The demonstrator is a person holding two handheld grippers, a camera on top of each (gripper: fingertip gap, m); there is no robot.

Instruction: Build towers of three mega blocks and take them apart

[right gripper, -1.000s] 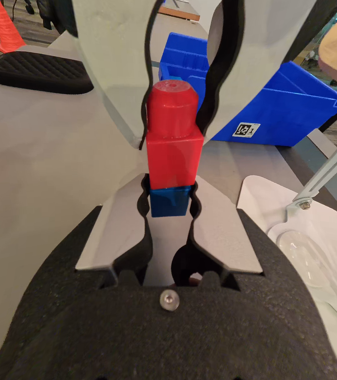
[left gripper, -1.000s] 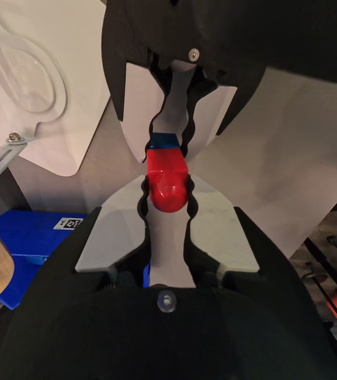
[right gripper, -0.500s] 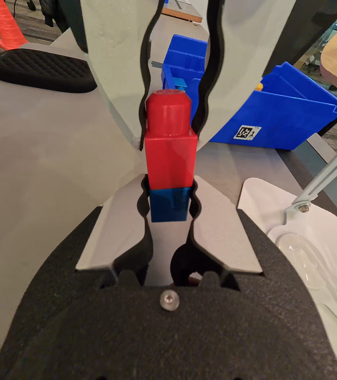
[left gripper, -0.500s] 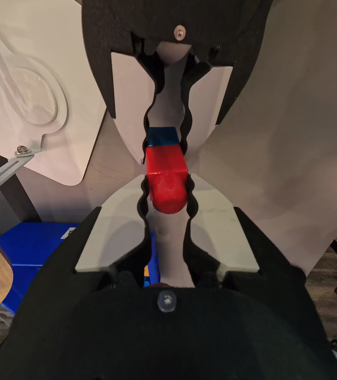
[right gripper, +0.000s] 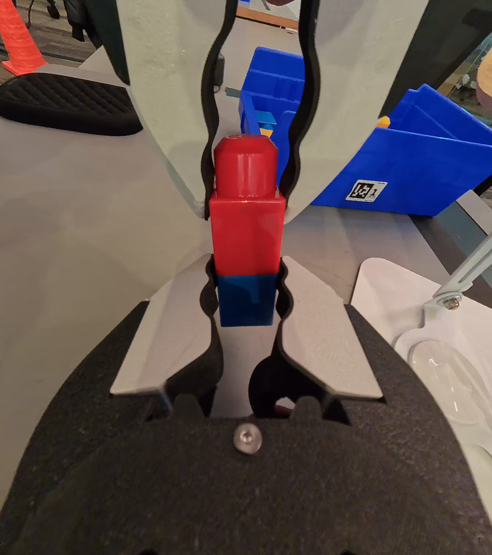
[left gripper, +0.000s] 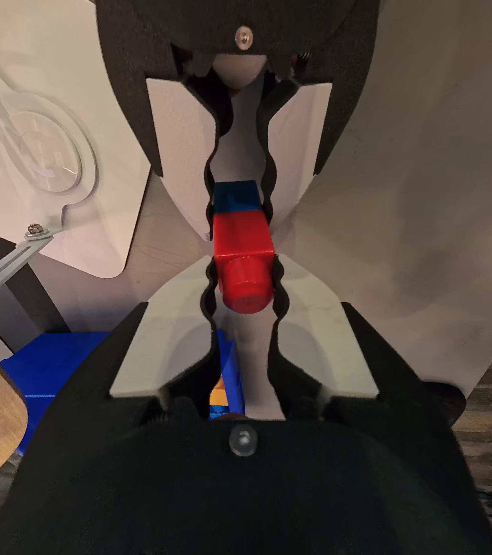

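A pale grey worktop (right gripper: 58,240) is seen beneath everything in both wrist views. At its far side, in the right wrist view, a blue bin (right gripper: 413,168) is set, tilted, with a square coded sticker (right gripper: 365,191) on its near wall and a few blue and orange blocks (right gripper: 264,121) lying inside. A black padded rest (right gripper: 64,103) is laid on the worktop to the left, and an orange cone (right gripper: 16,39) is seen on the floor beyond it. A white moulded tray (right gripper: 449,345) lies at the right edge of the worktop, crossed by a pale metal bracket (right gripper: 479,258).

Two joined mega blocks are held in the air between the two grippers, which face each other tip to tip. The left gripper (left gripper: 244,285) is closed on the red block (left gripper: 243,240) at its stud end, the black wavy pads pressed to either side of the stud. The right gripper (right gripper: 246,297) is closed on the dark blue block (right gripper: 246,300), which is plugged onto the base of the red block (right gripper: 247,228). In the left wrist view the blue block (left gripper: 237,196) is seen clamped between the far jaws, just beyond the red one.
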